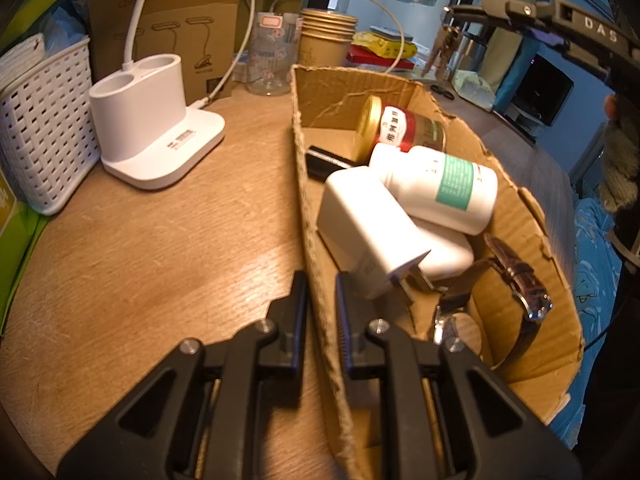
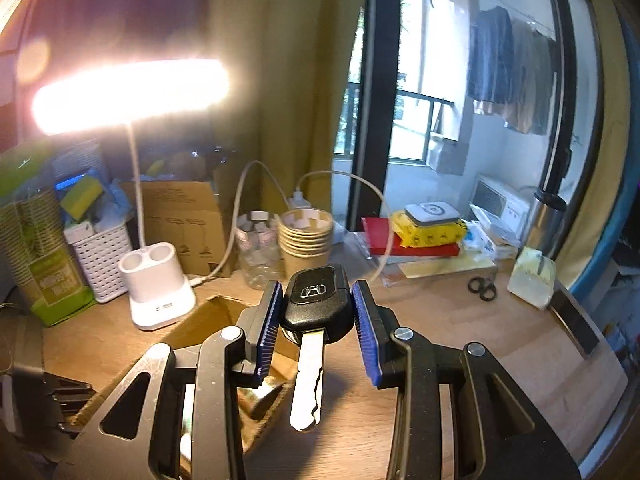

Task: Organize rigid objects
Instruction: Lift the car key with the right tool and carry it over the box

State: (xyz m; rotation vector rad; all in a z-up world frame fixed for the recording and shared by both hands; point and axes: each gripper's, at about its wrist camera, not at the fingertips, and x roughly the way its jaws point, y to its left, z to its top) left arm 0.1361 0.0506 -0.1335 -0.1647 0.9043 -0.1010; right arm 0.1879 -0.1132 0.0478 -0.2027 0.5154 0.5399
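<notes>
Nearest the lens in the left wrist view, the left tongs (image 1: pixel 322 312) are clamped on the torn wall of the shallow brown cardboard box (image 1: pixel 308 208), steadying it on the wooden counter (image 1: pixel 168 248). Inside lie a white plug charger (image 1: pixel 368 232), a white pill bottle (image 1: pixel 440 184) and a leather-strap watch (image 1: pixel 516 280).

Right wrist view: the right tongs (image 2: pixel 316 316) grip a black car key fob (image 2: pixel 316 296), blade hanging toward the lens, mid-frame above the box. I'd drop it low into the bare corner so it doesn't bounce out.
</notes>
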